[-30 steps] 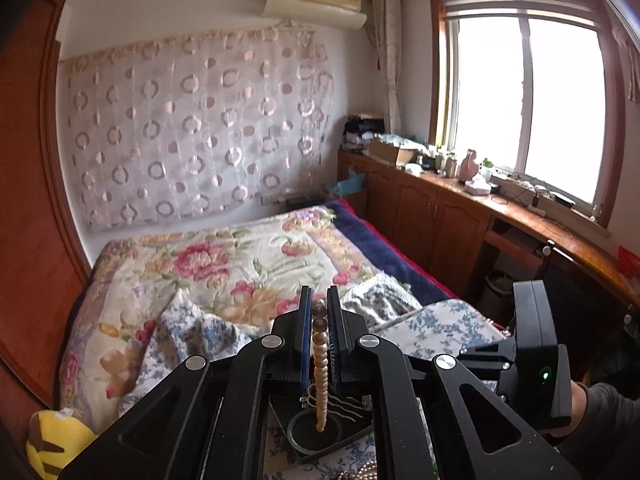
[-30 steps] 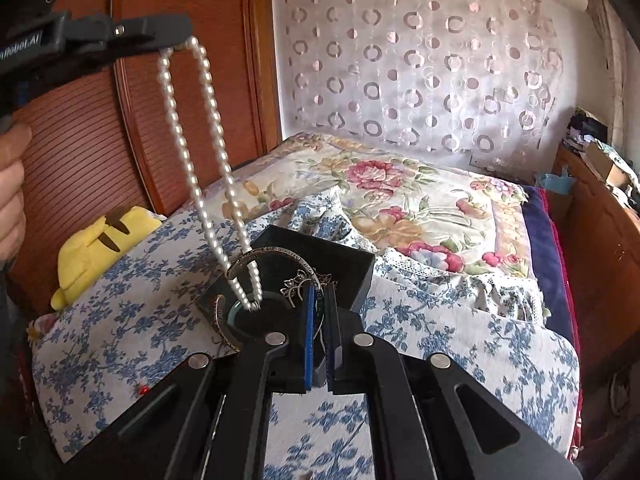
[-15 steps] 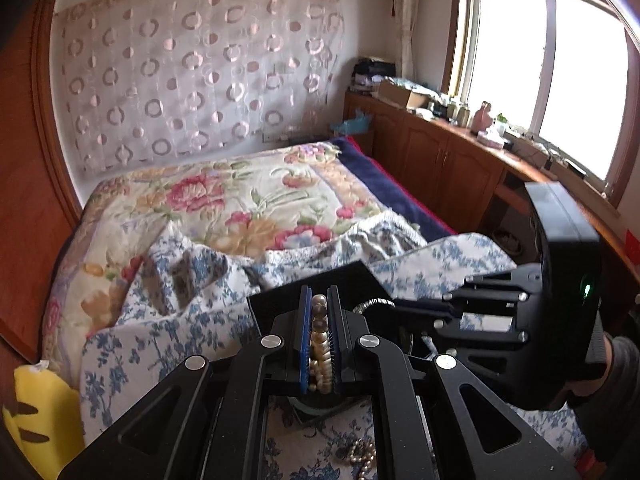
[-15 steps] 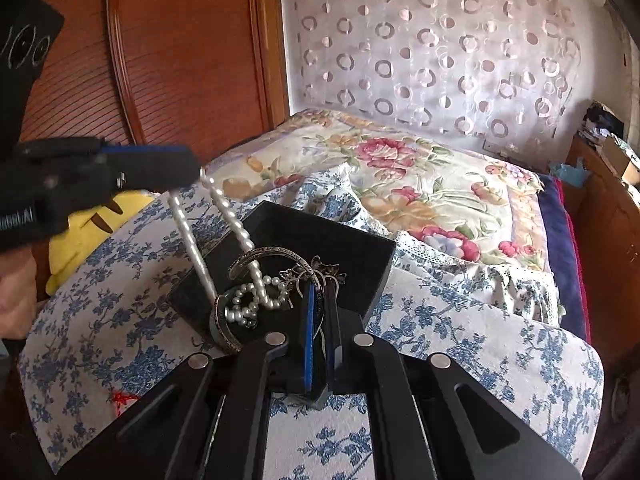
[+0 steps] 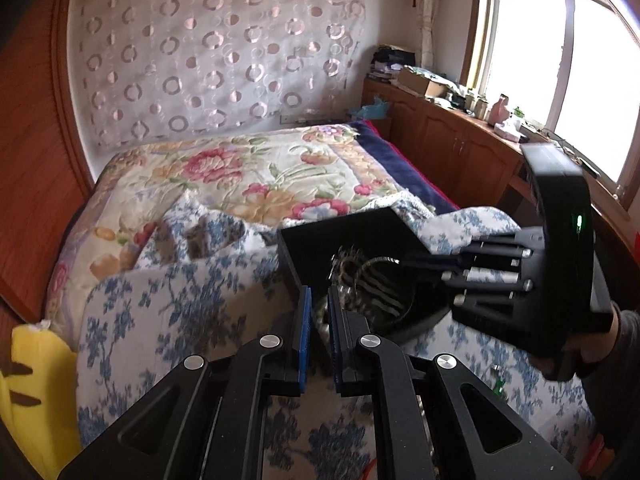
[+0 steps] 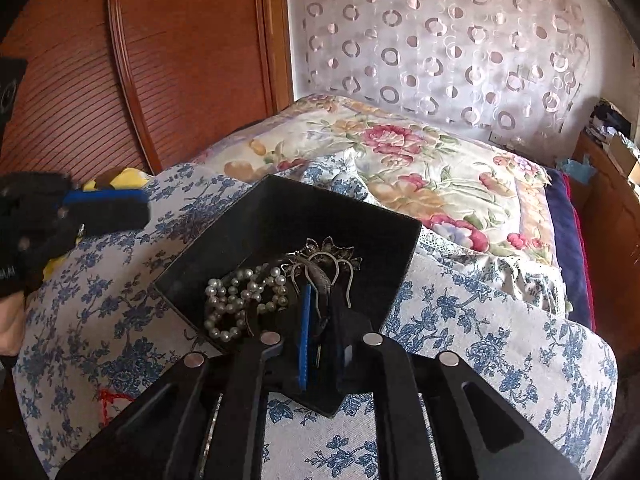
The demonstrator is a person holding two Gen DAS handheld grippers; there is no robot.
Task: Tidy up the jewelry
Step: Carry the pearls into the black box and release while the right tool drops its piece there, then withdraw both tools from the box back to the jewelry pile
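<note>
The right gripper (image 6: pixel 320 332) is reaching into the black tray (image 6: pixel 404 264), its 2 fingers slightly apart around a metal hair comb (image 6: pixel 328 266); whether they are gripping it I cannot tell. Just beside it, the pearl necklace (image 6: pixel 240 300) is lying heaped inside the tray. The left gripper (image 5: pixel 318 320) is hanging by the tray's near edge, fingers parted and holding nothing. Judging by this, the necklace is stowed; seating the comb seems left. Beyond, the floral quilt (image 6: pixel 400 152) is covering the bed.
</note>
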